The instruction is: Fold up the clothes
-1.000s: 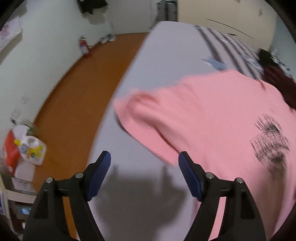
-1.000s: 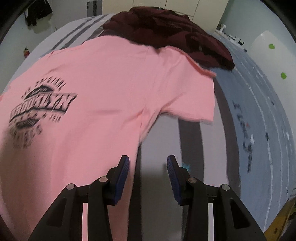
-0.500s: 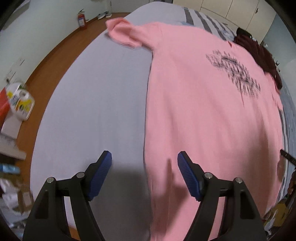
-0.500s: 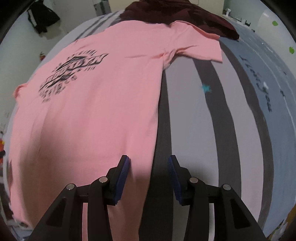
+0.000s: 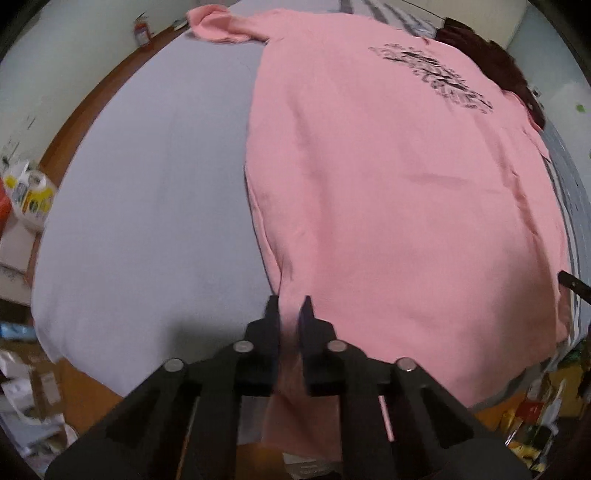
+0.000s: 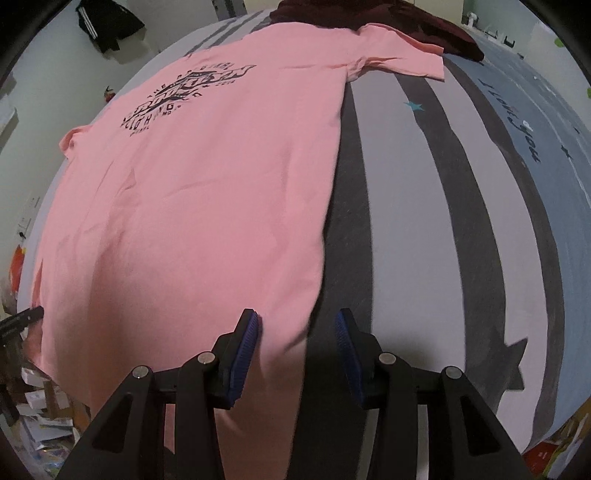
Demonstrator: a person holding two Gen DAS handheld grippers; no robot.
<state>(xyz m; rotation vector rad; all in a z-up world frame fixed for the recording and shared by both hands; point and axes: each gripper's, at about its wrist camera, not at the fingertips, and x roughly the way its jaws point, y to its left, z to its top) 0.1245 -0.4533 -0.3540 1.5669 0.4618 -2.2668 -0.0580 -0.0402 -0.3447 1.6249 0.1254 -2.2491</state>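
Grabbing hem of pink shirt (image 5: 388, 192) on bed (image 5: 147, 192): L gripper (image 5: 289, 308) clamped on hem corner, R gripper (image 6: 297, 328) fingers apart, straddling other corner. Next prob: close R.

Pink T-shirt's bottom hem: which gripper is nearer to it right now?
Left. The left gripper is shut on the pink T-shirt at its hem corner. The right gripper is open, straddling the opposite corner without pinching it.

Your pink T-shirt (image 5: 388, 192) hem drops behind the left gripper (image 5: 289, 310), hidden; its black print (image 6: 184, 96) smears unreadable, and the maroon garment (image 6: 369, 14) runs off the frame's top.
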